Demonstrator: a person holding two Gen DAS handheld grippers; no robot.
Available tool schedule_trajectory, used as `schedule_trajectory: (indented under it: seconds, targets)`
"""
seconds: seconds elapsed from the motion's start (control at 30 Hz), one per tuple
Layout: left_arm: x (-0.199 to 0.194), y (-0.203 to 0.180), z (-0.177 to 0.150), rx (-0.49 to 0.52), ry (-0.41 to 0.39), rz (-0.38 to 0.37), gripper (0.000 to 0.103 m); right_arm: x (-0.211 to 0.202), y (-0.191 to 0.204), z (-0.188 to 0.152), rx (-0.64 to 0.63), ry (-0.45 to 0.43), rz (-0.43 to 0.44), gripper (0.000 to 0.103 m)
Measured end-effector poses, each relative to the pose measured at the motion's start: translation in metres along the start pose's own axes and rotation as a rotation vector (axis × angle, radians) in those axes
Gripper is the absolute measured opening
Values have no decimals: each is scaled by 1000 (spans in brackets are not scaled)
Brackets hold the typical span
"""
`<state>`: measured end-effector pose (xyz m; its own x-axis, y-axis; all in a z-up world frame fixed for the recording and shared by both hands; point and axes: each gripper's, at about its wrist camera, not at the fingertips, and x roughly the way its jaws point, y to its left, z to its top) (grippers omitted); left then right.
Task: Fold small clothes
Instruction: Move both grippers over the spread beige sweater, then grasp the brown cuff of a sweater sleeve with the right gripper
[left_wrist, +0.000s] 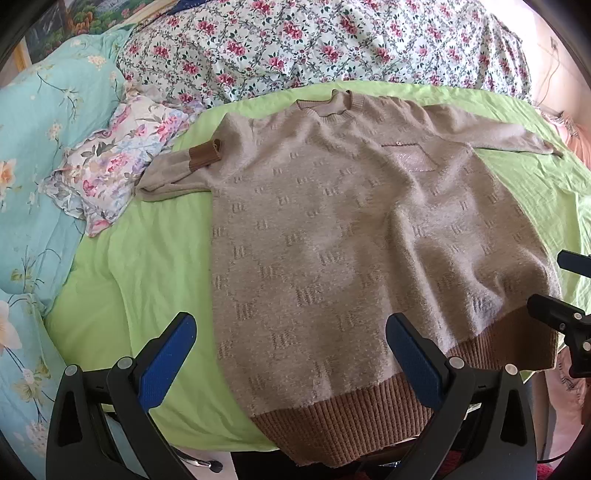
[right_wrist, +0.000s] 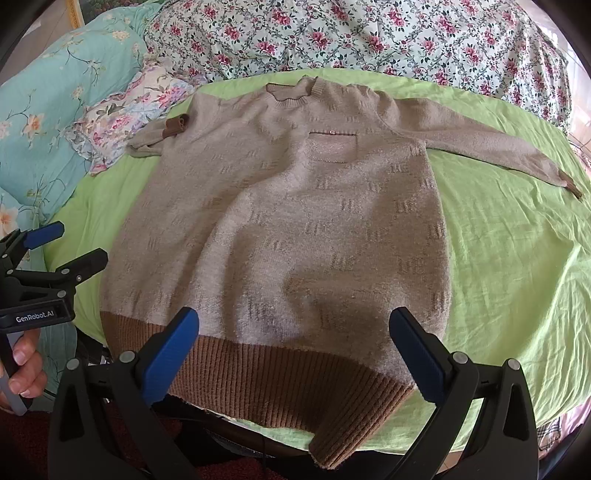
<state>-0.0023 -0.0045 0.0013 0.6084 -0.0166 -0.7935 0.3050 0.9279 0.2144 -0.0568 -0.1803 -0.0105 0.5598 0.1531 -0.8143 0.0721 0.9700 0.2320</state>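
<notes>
A beige knit sweater (left_wrist: 332, 229) with a brown ribbed hem lies flat, front up, on a green sheet (left_wrist: 147, 258); it also shows in the right wrist view (right_wrist: 295, 221). Its left sleeve is folded in, brown cuff (left_wrist: 205, 157) on the shoulder. Its right sleeve (right_wrist: 480, 144) stretches out sideways. My left gripper (left_wrist: 291, 328) is open over the hem's left part, holding nothing. My right gripper (right_wrist: 295, 325) is open over the hem's right part, holding nothing. Each gripper shows at the edge of the other's view: the right one (left_wrist: 565, 291), the left one (right_wrist: 70, 247).
A floral quilt (left_wrist: 314, 44) is heaped behind the sweater. A turquoise floral duvet (left_wrist: 37, 147) and a small floral pillow (left_wrist: 110, 166) lie to the left. The hem (right_wrist: 277, 387) hangs over the near edge of the surface. Bare green sheet (right_wrist: 517, 277) lies to the right.
</notes>
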Motion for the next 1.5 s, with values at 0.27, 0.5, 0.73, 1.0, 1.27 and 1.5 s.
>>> schedule_trajectory:
  seconds: [0.27, 0.5, 0.73, 1.0, 1.27, 1.5]
  targets:
    - [3, -1, 0, 2, 8, -15, 103, 3, -2, 0, 10, 6, 1, 103]
    - [6, 0, 1, -11, -5, -32, 103, 5, -2, 0, 12, 9, 4, 103]
    - [13, -1, 6, -2, 2, -40, 103, 11, -5, 6, 26, 14, 9, 103]
    - [22, 0, 14, -7, -7, -58, 103, 16, -23, 10, 76, 10, 27, 103]
    - [44, 12, 39, -52, -17, -131, 103, 14, -74, 36, 132, -41, -6, 103]
    - [66, 27, 71, -79, -82, -137, 103, 8, -190, 68, 280, -125, -130, 103]
